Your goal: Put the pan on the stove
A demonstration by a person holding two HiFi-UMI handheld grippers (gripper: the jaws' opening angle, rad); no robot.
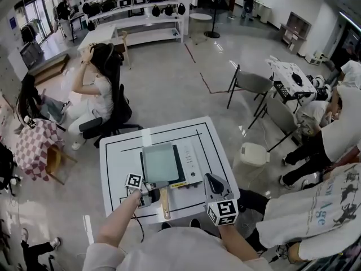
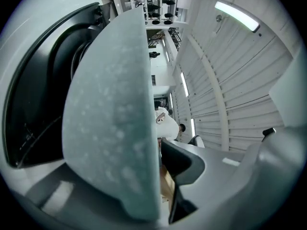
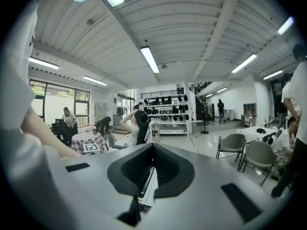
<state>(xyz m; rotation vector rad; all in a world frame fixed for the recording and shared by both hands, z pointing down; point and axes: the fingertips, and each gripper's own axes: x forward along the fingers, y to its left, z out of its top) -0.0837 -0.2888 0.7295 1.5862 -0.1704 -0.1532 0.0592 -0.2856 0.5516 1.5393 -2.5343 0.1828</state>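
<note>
At the stove's [image 1: 190, 161] near-left corner, the left gripper [image 1: 150, 188] is clamped on the wooden handle [image 1: 164, 203] of the teal rectangular pan [image 1: 159, 162]; its own view shows the wood [image 2: 166, 182] pinched between its jaws, just behind the pan's speckled body [image 2: 110, 119]. The pan lies over the stove's dark top on the white table [image 1: 119, 164], its handle pointing back toward the person, though whether it rests there or hangs just above cannot be told. Just beside the stove's near-right corner, the right gripper [image 1: 214, 182] has its jaws drawn together on nothing [image 3: 152, 150].
</note>
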